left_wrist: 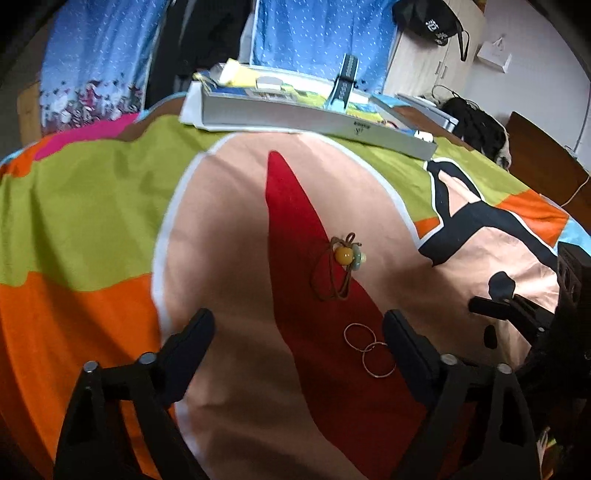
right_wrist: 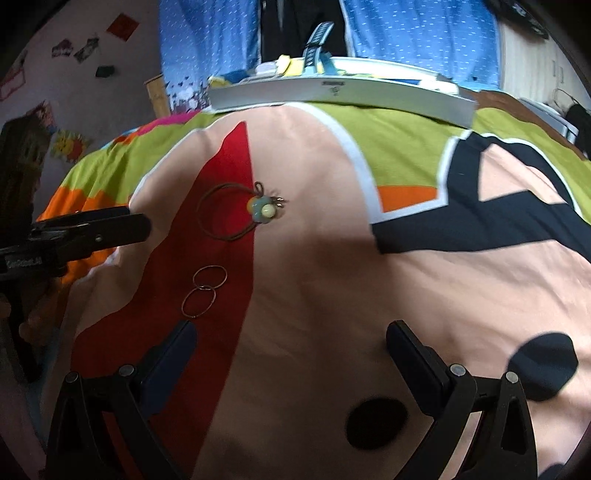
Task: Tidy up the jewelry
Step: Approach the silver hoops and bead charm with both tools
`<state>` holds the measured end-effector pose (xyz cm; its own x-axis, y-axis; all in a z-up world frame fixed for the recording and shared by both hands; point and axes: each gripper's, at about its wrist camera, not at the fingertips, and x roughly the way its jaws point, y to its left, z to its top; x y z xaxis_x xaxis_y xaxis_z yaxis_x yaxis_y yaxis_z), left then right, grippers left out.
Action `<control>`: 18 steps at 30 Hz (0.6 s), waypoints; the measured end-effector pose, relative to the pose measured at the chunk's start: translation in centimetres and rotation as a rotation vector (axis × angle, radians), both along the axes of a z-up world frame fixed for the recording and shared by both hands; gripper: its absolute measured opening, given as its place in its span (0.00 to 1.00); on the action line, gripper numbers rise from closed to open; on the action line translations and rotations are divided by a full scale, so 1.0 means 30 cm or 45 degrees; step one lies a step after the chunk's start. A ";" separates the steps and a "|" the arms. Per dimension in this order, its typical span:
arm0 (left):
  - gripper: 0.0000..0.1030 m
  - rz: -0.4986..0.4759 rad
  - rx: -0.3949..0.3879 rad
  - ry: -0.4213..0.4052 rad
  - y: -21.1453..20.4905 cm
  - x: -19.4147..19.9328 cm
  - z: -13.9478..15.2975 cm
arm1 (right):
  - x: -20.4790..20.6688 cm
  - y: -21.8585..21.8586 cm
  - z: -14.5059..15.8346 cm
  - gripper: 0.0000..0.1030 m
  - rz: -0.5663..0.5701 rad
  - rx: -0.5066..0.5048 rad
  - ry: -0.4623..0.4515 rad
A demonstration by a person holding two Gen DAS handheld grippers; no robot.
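Two rings (left_wrist: 359,335), one beaded cord (left_wrist: 338,267)

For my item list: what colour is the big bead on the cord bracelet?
Amber yellow bead, beside a pale green one; clearest in the left wrist view.

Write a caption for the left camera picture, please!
Open left gripper hovers over two thin rings and a beaded cord bracelet on a colourful bedspread.

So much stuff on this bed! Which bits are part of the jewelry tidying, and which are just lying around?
Part of the job:
- cord bracelet with beads
- two thin rings, touching each other
- long grey tray, probably, at the far side
- left gripper and right gripper, both open and empty

Just lying about:
- black bag
- colourful bedspread
- blue curtains
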<state>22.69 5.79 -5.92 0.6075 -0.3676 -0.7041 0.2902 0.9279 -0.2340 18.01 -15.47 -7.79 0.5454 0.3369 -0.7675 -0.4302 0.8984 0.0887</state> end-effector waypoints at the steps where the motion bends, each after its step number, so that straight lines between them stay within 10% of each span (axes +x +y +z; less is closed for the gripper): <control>1: 0.78 -0.010 -0.007 0.014 0.001 0.011 -0.009 | 0.009 0.009 -0.005 1.00 0.006 -0.006 0.001; 18: 0.46 -0.152 -0.239 0.100 0.023 0.117 -0.029 | 0.092 0.152 -0.073 0.95 0.064 -0.205 0.018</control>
